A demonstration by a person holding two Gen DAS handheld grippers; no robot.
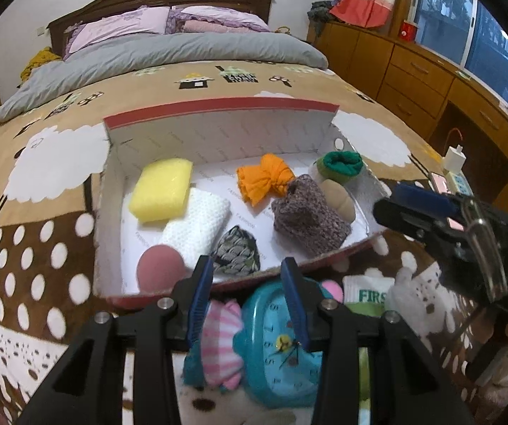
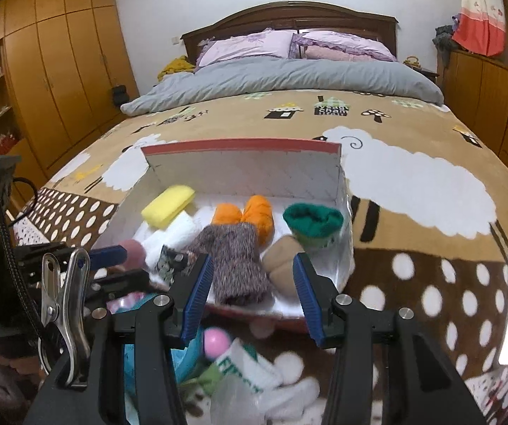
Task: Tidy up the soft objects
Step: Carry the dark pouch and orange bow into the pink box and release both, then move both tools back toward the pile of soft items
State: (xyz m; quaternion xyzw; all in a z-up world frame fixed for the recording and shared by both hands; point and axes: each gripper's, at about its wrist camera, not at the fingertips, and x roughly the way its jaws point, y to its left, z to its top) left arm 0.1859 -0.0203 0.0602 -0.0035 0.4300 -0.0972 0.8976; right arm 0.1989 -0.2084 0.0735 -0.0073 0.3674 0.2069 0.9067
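A red-rimmed cardboard box (image 1: 218, 108) lies open on the bed. In it are a yellow sponge (image 1: 162, 191), a white cloth (image 1: 197, 225), a pink ball (image 1: 160, 265), a grey patterned pouch (image 1: 236, 253), a purple knit piece (image 1: 307, 212), an orange cloth (image 1: 264, 177), a green sock roll (image 1: 340, 164) and a tan plush (image 1: 340, 198). My left gripper (image 1: 247, 265) hangs open over the box's near edge, holding nothing. My right gripper (image 2: 252, 262) stands open just short of the knit piece (image 2: 236, 265), nothing between its pads.
On the blanket in front of the box lie a teal alarm clock (image 1: 282, 347), a pink striped sock (image 1: 222, 340), a white sock with green lettering (image 1: 367, 294) and a white plush (image 1: 413, 304). A power strip (image 1: 456, 173) sits at the bed's right edge.
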